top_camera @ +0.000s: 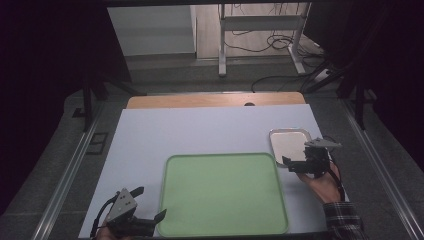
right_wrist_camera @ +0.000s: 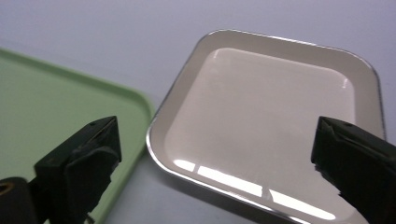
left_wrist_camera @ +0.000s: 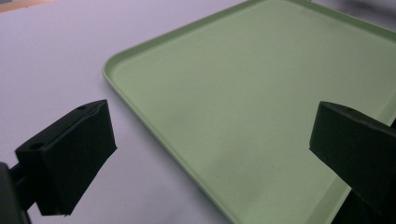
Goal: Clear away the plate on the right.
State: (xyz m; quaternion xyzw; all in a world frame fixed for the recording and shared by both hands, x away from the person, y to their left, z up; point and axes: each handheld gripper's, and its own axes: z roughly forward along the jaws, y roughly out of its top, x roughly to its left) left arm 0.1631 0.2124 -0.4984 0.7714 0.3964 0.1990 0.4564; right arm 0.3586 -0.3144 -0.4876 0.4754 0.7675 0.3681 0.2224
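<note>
A large empty green tray lies on the white table near the front edge. Just right of its far corner sits a small, shiny, empty metal tray. My left gripper is at the green tray's front-left corner, open, and its jaws straddle the tray's left rim with nothing between them. A hand holds my right gripper open over the metal tray's near edge. In the right gripper view, the metal tray lies between the wide-apart jaws, with the green tray's corner to its left.
The white table surface stretches bare behind the trays, with a wooden strip along its far edge. Beyond it on the floor are a desk frame's legs and loose cables. Metal rails run along both sides.
</note>
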